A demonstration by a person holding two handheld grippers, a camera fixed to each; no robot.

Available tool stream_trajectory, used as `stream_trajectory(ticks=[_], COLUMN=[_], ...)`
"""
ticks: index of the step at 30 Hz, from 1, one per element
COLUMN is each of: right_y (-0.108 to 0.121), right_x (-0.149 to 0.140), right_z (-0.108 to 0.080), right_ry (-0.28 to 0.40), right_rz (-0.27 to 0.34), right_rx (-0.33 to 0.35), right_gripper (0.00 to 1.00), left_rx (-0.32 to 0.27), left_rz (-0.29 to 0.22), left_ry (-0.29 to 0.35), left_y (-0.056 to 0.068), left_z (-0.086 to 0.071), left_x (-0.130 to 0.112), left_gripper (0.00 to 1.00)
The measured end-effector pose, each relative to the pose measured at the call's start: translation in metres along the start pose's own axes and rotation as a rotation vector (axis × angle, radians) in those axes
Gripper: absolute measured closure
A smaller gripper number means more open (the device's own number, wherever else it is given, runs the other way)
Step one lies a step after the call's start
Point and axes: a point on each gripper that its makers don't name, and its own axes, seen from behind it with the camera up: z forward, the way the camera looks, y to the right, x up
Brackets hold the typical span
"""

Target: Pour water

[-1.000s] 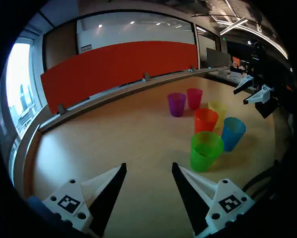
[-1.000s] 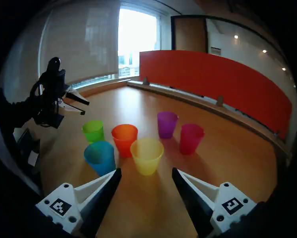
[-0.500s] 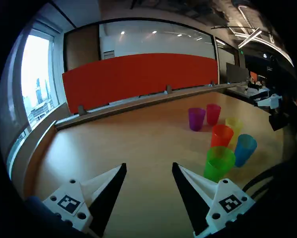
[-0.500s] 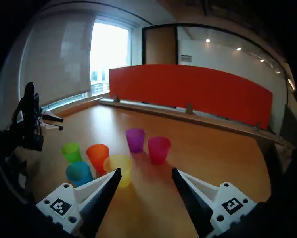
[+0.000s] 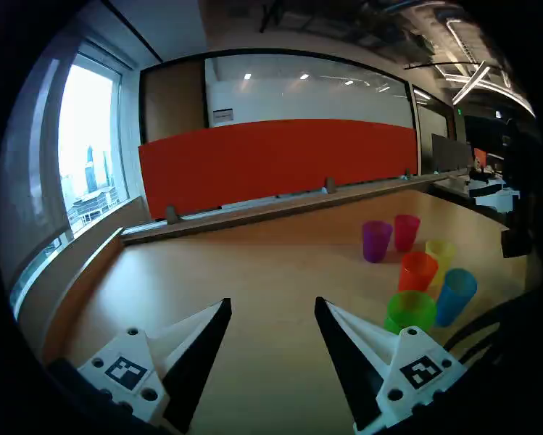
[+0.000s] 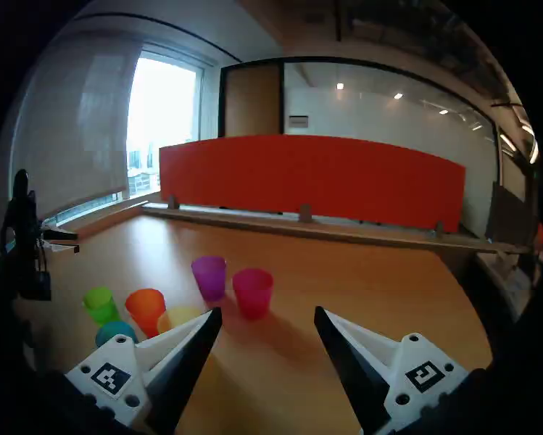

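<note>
While the left tool [image 5: 271, 303] gapes, cups [image 5: 418, 271] cluster ahead, rightward.

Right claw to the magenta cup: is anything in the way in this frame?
Nothing visible does. The magenta cup stands straight ahead of the open right claw, with bare table in front. The purple cup stands beside it, off the line; the yellow cup is partly hidden behind the claw.

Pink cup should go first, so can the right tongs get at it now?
Probably yes: the pink cup stands upright ahead of the open right tongs, bare table between; the purple cup beside it stands apart.
</note>
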Motion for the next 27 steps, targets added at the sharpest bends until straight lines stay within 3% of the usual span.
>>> stream_trajectory(ticks=[9, 18, 27], right_y=[0.02, 0.037, 0.049], right_x=[0.022, 0.044, 0.053], right_z=[0.001, -0.01, -0.021], right_ry=[0.107, 0.215, 0.283], right_rz=[0.03, 0.042, 0.017], right_rx=[-0.125, -0.238, -0.343], right_gripper=[0.01, 0.01, 0.01], left_rx=[0.074, 0.106, 0.12], left_rz=[-0.06, -0.091, -0.133], left_ry=[0.072, 0.14, 0.194], left_y=[-0.015, -0.016, -0.015], left_z=[-0.005, -0.008, -0.012], left_x=[0.017, 0.036, 0.047], left_gripper=[0.15, 0.15, 0.15])
